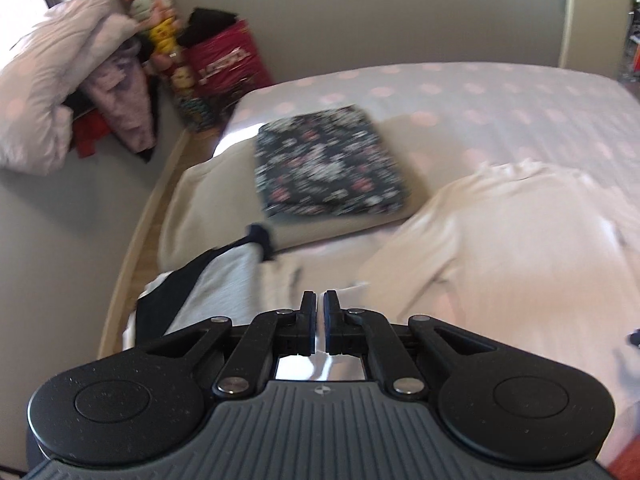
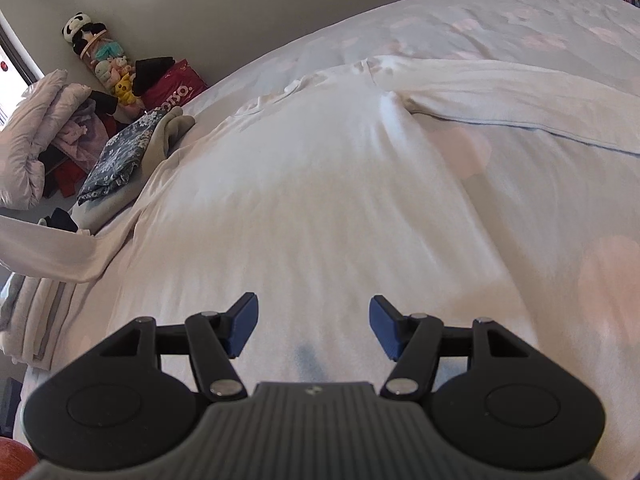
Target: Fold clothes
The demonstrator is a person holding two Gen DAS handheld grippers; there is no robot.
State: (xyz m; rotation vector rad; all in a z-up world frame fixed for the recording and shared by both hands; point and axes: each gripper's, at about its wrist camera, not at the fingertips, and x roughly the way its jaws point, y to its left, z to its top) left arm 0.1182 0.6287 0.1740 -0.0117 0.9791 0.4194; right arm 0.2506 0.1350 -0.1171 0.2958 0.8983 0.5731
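Left gripper (image 1: 319,300) jaws closed, no cloth visible between them. Right gripper (image 2: 314,312) jaws open over white shirt (image 2: 320,184) on bed (image 2: 520,8); floral fold (image 1: 328,160) beside shirt.

1. White long-sleeved top (image 2: 320,184): spread flat on the bed, neckline at the far end, lightly wrinkled at the chest.
2. One sleeve lies stretched out to the right across the bed; the other sleeve is lifted off to the left.
3. Dark floral folded garment (image 1: 328,160): neat rectangle, stacked on a folded beige garment (image 1: 200,200), left of the top.
4. Grey-and-dark clothes (image 1: 216,280) bunched at the bed's near-left edge.
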